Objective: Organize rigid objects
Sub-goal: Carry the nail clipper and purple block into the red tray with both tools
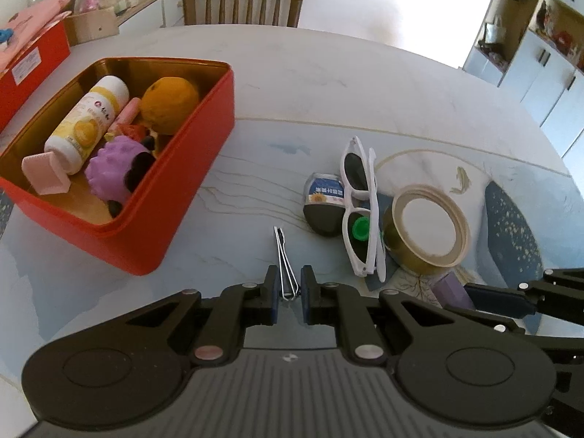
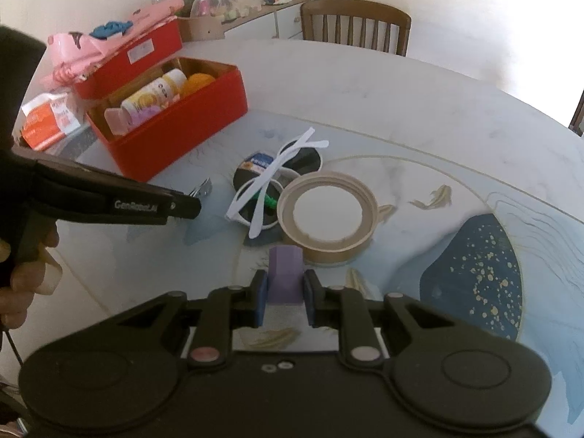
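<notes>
Red box (image 1: 153,233) is where the loose things on the table (image 1: 328,84) seem meant to go, and it sits to the far left of both grippers, open at the top. It already holds a white and yellow bottle (image 1: 87,124), an orange ball (image 1: 169,104) and a purple bumpy toy (image 1: 113,168). The left gripper (image 1: 290,286) is clenched on a thin wire clip (image 1: 284,255), whose long side points away from the gripper, toward the far side of the table. The right gripper (image 2: 284,294) is clenched on a small purple block (image 2: 285,273), also pointing away. The left hand is nearer the box, so I think it has the shorter trip: up, then left and far. White sunglasses (image 1: 361,204), a tape roll (image 1: 429,228) and a dark pouch (image 1: 323,202) still lie on the table to the right. The pouch has a blue label with writing too small to read. The side of the left gripper reads "GenRobot.AI".
</notes>
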The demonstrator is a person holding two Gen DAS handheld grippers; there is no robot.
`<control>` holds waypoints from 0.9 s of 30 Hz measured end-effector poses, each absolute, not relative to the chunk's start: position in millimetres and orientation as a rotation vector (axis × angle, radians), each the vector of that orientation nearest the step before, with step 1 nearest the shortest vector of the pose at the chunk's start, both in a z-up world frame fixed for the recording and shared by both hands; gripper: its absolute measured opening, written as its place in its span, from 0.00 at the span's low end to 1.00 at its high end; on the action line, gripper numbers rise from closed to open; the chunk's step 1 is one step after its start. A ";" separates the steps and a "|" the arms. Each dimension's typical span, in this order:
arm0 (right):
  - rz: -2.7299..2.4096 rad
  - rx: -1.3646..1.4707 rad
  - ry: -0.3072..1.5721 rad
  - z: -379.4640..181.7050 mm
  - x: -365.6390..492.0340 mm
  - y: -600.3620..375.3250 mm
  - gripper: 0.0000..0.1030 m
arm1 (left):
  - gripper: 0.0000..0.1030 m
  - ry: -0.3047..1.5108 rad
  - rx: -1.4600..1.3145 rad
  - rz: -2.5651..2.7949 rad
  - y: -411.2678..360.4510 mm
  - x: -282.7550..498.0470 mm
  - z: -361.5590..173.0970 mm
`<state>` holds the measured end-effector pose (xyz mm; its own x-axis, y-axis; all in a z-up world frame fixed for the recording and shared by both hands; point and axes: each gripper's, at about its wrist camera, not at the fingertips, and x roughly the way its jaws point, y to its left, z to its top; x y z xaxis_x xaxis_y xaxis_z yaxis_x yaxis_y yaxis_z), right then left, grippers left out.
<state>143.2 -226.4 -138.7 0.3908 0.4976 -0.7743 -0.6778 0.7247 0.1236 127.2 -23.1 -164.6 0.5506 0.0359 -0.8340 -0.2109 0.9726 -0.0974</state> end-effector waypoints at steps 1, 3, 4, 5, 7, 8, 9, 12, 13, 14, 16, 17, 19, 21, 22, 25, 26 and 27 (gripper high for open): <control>0.755 -0.220 0.896 -136.8 142.6 -227.2 0.19 | 0.11 0.977 -0.202 0.147 -21.4 125.9 -163.1; 0.756 -0.207 0.896 -132.7 141.3 -228.1 0.19 | 0.11 0.973 -0.212 0.147 -17.5 123.4 -160.1; 0.754 -0.201 0.897 -131.0 141.0 -228.5 0.19 | 0.11 0.973 -0.215 0.146 -15.7 122.8 -159.5; 0.753 -0.192 0.898 -129.1 140.3 -229.2 0.19 | 0.11 0.972 -0.219 0.146 -13.7 121.6 -158.5; 0.753 -0.177 0.902 -124.9 138.9 -230.6 0.19 | 0.11 0.971 -0.231 0.142 -9.5 118.9 -156.5; 0.752 -0.171 0.902 -123.0 138.2 -230.8 0.19 | 0.11 0.970 -0.240 0.140 -7.0 117.9 -155.0; 0.750 -0.167 0.901 -120.6 137.8 -231.3 0.20 | 0.11 0.968 -0.247 0.138 -4.8 116.8 -153.6; 0.749 -0.149 0.895 -114.6 135.6 -230.2 0.19 | 0.11 0.953 -0.256 0.125 0.4 112.4 -147.6; 0.749 -0.147 0.891 -112.6 134.4 -229.1 0.19 | 0.11 0.948 -0.254 0.121 1.8 111.3 -145.5; 0.748 -0.145 0.886 -109.9 133.5 -227.8 0.19 | 0.11 0.942 -0.257 0.116 3.3 109.7 -143.0; 0.752 -0.139 0.876 -103.7 131.6 -224.7 0.20 | 0.11 0.933 -0.265 0.103 6.6 106.2 -137.7; 0.753 -0.138 0.871 -100.8 131.1 -222.9 0.19 | 0.11 0.924 -0.266 0.096 8.3 104.3 -134.1; 0.753 -0.134 0.858 -93.6 130.8 -218.9 0.19 | 0.11 0.910 -0.265 0.086 10.1 100.3 -127.4; 0.755 -0.127 0.847 -86.5 131.8 -214.7 0.19 | 0.11 0.893 -0.273 0.073 13.8 97.4 -119.0; 0.755 -0.123 0.842 -83.2 132.4 -212.7 0.19 | 0.11 0.884 -0.272 0.069 15.1 96.3 -114.9; 0.762 -0.114 0.825 -73.2 134.5 -203.2 0.19 | 0.11 0.861 -0.275 0.063 21.3 94.1 -102.5; 0.763 -0.115 0.815 -69.6 135.0 -199.4 0.19 | 0.11 0.856 -0.277 0.061 24.2 93.9 -98.6; 0.764 -0.115 0.807 -66.1 135.5 -195.9 0.19 | 0.11 0.850 -0.280 0.058 27.4 93.8 -95.1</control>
<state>135.5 -195.9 -66.1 0.4441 0.5727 -0.6890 -0.6561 0.7316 0.1852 93.8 27.4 -95.1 0.6605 -0.0608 -0.7483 -0.1620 0.9617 -0.2212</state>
